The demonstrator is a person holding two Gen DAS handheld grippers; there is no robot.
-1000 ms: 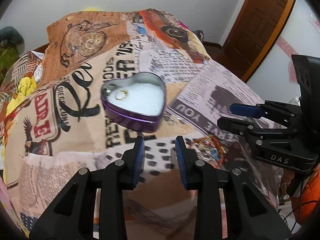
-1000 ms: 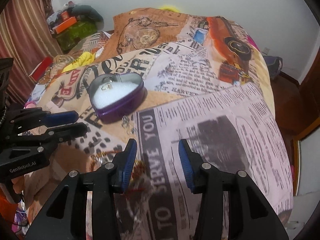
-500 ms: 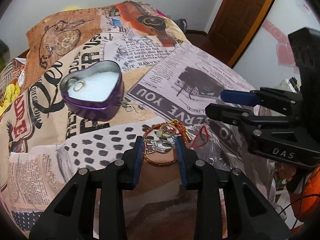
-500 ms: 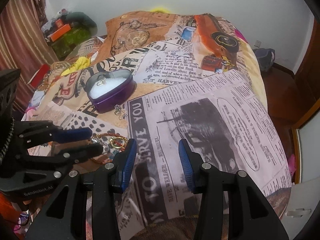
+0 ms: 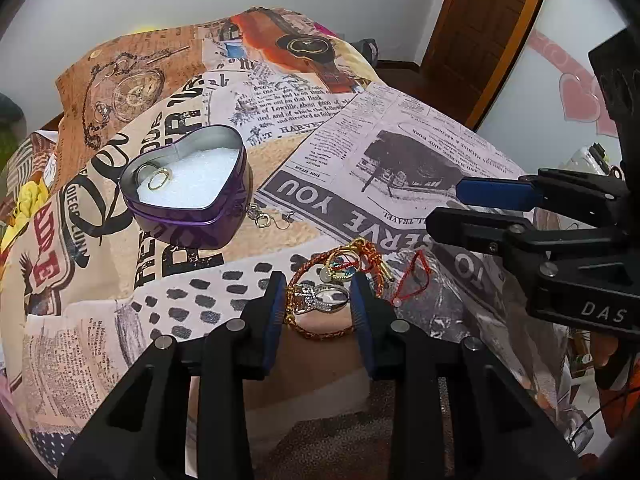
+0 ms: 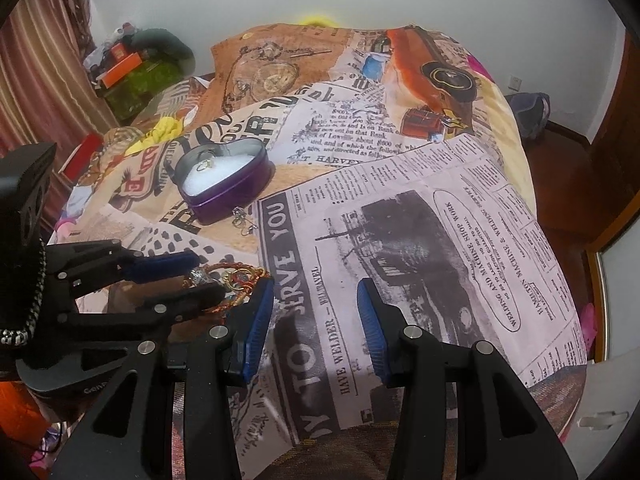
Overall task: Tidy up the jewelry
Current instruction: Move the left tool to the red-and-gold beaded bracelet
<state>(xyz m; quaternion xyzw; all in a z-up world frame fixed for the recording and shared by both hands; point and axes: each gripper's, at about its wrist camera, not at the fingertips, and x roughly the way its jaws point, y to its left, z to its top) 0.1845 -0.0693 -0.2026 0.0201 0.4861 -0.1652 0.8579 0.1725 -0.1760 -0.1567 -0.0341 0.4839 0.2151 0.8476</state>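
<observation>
On the bed (image 5: 400,152), we see our left hand-held gripper (image 5: 318,296) parted around the silver ring (image 5: 320,298); right hand-held gripper (image 6: 316,300) parted, empty. Beyond sits the heart tin (image 5: 188,184).

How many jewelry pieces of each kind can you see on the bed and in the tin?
Rings: 2, silver ring, gold ring in the tin
Bracelets: 2, braided, red string
Earrings: 2
Total: 6; the tangle may hide more.

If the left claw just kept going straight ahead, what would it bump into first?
Probably the silver ring, which lies between the open left gripper's fingers, inside the braided bracelet on the bedspread. Depth is hard to judge.
</observation>
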